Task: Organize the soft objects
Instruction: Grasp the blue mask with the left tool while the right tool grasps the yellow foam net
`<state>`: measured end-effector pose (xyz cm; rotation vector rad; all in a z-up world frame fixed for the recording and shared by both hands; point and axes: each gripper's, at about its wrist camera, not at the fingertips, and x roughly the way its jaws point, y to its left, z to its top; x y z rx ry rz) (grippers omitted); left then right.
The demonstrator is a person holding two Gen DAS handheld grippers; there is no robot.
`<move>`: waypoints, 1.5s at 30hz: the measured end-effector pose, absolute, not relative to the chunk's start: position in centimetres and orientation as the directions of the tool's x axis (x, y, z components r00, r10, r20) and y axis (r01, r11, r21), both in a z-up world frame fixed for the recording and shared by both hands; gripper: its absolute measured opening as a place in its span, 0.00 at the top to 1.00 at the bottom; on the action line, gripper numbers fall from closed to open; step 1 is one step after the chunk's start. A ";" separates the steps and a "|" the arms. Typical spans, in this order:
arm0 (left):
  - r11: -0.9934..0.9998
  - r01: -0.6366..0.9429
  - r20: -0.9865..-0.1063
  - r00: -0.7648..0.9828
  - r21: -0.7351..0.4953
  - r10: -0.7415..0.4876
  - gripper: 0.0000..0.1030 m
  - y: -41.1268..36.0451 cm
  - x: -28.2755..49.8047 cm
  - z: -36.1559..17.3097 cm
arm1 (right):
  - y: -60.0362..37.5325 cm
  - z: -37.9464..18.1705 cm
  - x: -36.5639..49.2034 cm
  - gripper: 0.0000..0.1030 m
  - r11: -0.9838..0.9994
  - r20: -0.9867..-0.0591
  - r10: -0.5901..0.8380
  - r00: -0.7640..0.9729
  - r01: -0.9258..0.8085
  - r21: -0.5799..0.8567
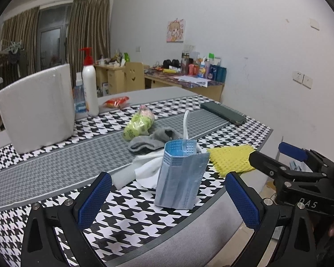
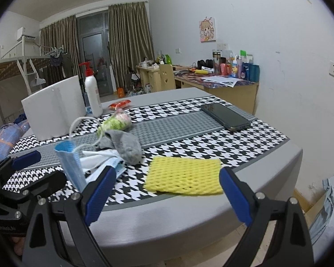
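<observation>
My left gripper (image 1: 168, 200) spread wide, blue face mask (image 1: 181, 174) standing centre frame between its fingers, my right gripper (image 2: 164, 194) spread before yellow foam net (image 2: 184, 175), only right view shows bunk bed (image 2: 13, 63) upper left.

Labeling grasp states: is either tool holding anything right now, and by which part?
Nothing is held. Left tool is open, its pads apart either side of the blue face mask without touching it. Right tool is open in front of the yellow foam net.

Pleated non-woven mask (image 1: 180, 175), fuzzy knit sock (image 1: 153, 140), yellow foam netting (image 2: 184, 175).
</observation>
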<state>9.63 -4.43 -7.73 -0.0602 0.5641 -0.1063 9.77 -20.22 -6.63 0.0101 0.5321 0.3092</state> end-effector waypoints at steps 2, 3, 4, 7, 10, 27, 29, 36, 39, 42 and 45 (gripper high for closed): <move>0.993 0.080 -0.541 0.833 -0.085 -0.113 0.01 -4.5 10.0 -8.0 | -20.5 -6.8 10.1 0.07 0.954 -0.502 0.293 0.814 -0.283 0.097; 0.993 0.078 -0.548 0.829 -0.085 -0.112 0.01 -4.5 10.3 -8.1 | -20.6 -6.9 10.3 0.07 0.955 -0.506 0.291 0.812 -0.281 0.097; 0.993 0.079 -0.555 0.824 -0.085 -0.113 0.01 -4.6 10.6 -8.3 | -20.7 -7.0 10.5 0.07 0.956 -0.511 0.288 0.810 -0.279 0.097; 0.994 0.076 -0.568 0.816 -0.080 -0.108 0.01 -4.6 11.2 -8.7 | -20.8 -7.6 11.0 0.07 0.957 -0.522 0.283 0.805 -0.274 0.097; 0.995 0.076 -0.573 0.814 -0.066 -0.100 0.03 -4.9 11.8 -8.9 | -21.0 -8.0 11.7 0.07 0.958 -0.536 0.279 0.797 -0.266 0.104; 0.990 0.128 -0.632 0.763 -0.058 -0.136 0.52 -6.1 13.5 -10.5 | -21.2 -9.6 14.0 0.07 0.962 -0.577 0.267 0.772 -0.248 0.114; 0.990 0.128 -0.638 0.757 -0.065 -0.140 0.56 -6.0 13.6 -10.7 | -21.2 -9.8 14.2 0.07 0.963 -0.581 0.264 0.770 -0.247 0.111; 0.984 0.150 -0.642 0.747 -0.093 -0.174 0.71 -5.9 13.6 -10.8 | -21.0 -10.5 15.1 0.07 0.972 -0.620 0.224 0.752 -0.219 0.086; 0.982 0.159 -0.643 0.743 -0.103 -0.187 0.73 -5.8 13.7 -10.8 | -21.3 -10.8 15.3 0.07 0.977 -0.629 0.206 0.750 -0.199 0.082; 0.981 0.164 -0.642 0.742 -0.106 -0.194 0.73 -5.8 13.7 -10.8 | -21.6 -11.1 15.7 0.07 0.981 -0.649 0.182 0.739 -0.180 0.070; 0.980 0.169 -0.640 0.743 -0.104 -0.196 0.74 -5.8 13.8 -10.8 | -21.6 -11.5 16.2 0.07 0.982 -0.669 0.176 0.722 -0.179 0.066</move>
